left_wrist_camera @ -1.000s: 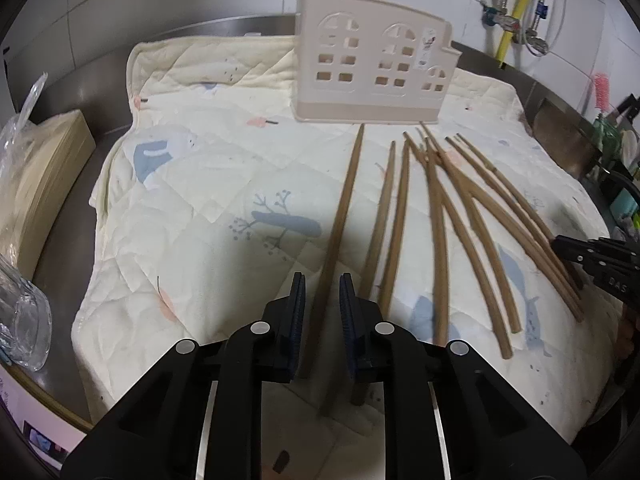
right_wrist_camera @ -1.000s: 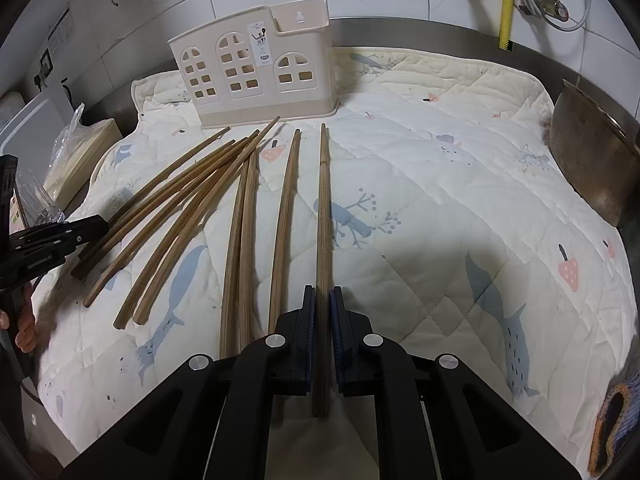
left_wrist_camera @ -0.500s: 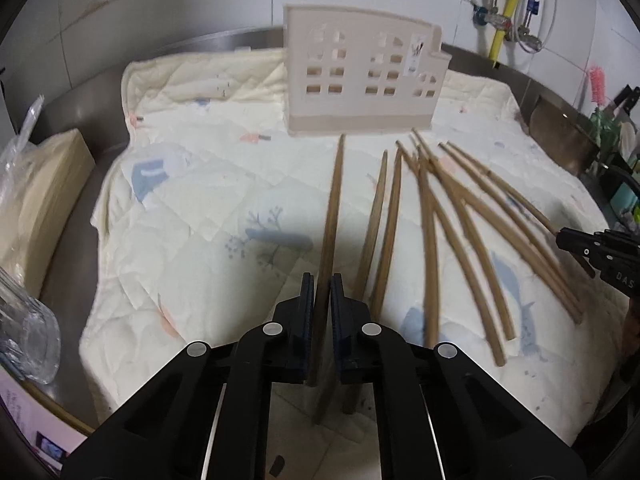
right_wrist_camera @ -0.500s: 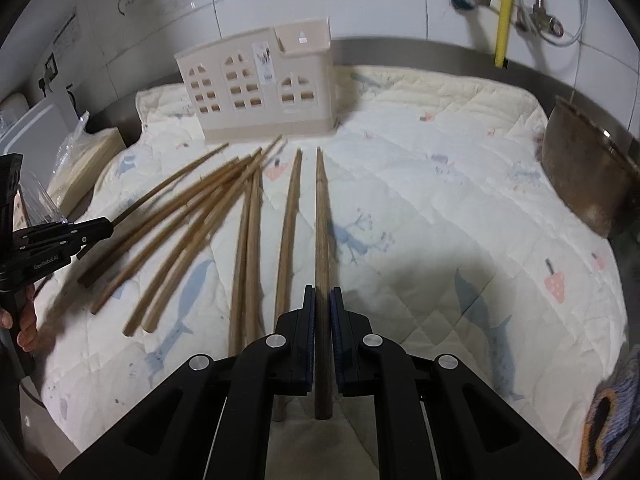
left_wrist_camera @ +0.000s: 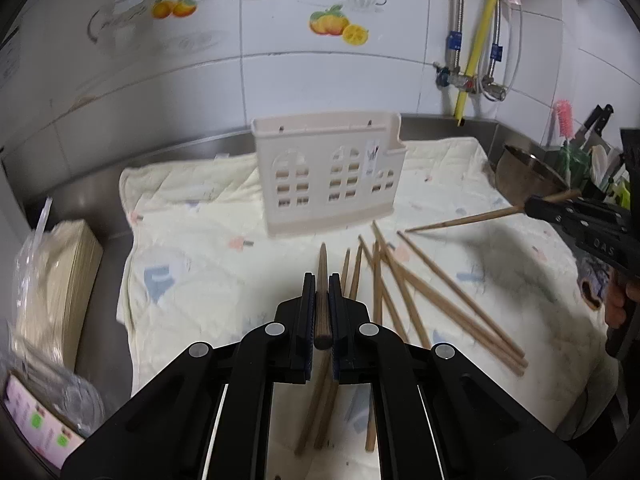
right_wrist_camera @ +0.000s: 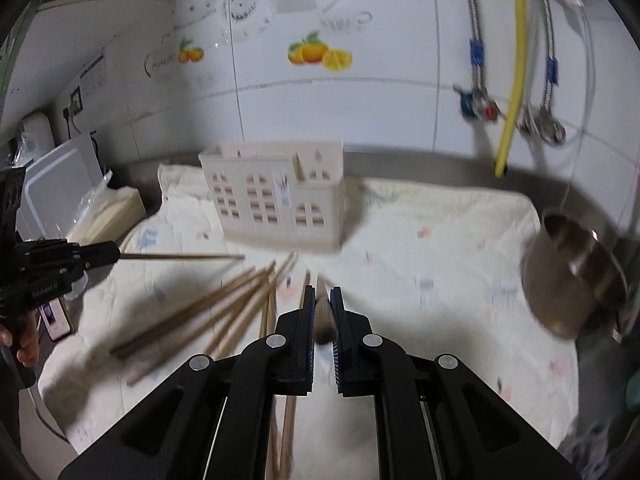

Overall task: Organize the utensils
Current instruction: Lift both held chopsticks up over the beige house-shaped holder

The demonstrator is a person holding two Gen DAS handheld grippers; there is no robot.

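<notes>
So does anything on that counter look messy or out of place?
Yes: the loose chopsticks lie scattered and crossed on the quilted cloth instead of standing in the house-shaped holder. Each hand-held gripper, left and right, has one chopstick clamped. Nothing looks spilled or broken.

L wrist: looks along its fingers, angled down, near | R wrist: same | shared: utensil holder [left_wrist_camera: 326, 178] centre frame, quilted cloth [right_wrist_camera: 440, 240]

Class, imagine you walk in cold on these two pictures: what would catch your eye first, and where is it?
Each black gripper, left gripper and right gripper, is shut on one wooden chopstick, lifted off the cream quilt. Behind stands a beige house-shaped holder; loose chopsticks lie fanned before it.
</notes>
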